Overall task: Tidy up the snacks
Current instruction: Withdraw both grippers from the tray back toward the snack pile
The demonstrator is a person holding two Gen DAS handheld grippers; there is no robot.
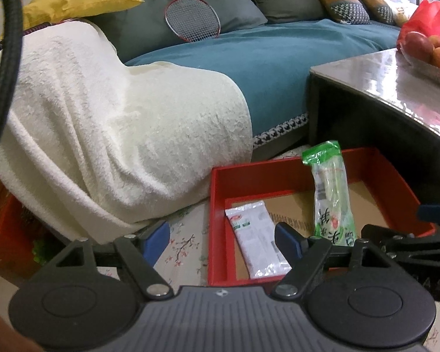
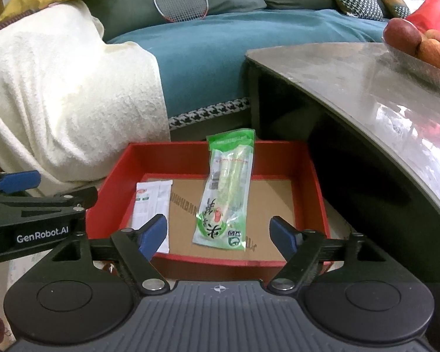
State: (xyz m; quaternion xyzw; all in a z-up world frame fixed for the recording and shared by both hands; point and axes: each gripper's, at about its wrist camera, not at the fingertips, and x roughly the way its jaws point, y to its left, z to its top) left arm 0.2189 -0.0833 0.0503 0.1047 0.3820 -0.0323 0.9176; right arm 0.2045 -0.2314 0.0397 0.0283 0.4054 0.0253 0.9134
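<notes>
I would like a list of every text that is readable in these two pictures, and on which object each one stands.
"GenRobot.AI": white letters on the black body of the left gripper, seen in the right wrist view.
Large dark Chinese characters on the green snack packet in the red box: visible, but I cannot read them with certainty.
Small print on the white packet: too small to read.
Faint letters on the right gripper's body: too blurred.

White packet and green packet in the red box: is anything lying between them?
Nothing. Between the white packet and the green packet only the bare brown cardboard floor of the red box shows, clearest in the right wrist view.
</notes>
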